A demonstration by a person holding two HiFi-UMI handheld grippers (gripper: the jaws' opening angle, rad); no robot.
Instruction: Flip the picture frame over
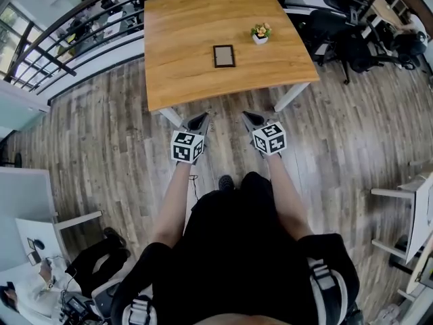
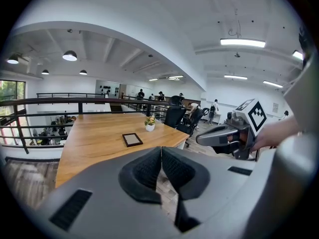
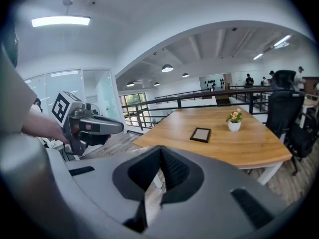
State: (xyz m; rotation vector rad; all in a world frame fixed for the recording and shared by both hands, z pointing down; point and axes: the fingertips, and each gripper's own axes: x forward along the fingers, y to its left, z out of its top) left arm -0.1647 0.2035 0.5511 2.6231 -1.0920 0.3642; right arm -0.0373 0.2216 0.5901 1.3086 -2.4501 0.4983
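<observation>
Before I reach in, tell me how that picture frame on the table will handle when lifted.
The picture frame looks thin and rigid, so it should lift as one piece. Lying flat on the smooth wooden table, it may slide before an edge comes up. Its pale centre may be glass, so perhaps fragile.

Dark picture frame (image 1: 224,55), tan inside; honey-wood table (image 1: 183,46); potted flowers (image 1: 260,30) perhaps orange-yellow.

Wooden table (image 1: 196,53), plank floor (image 1: 101,134), black railing (image 1: 61,29)
</observation>
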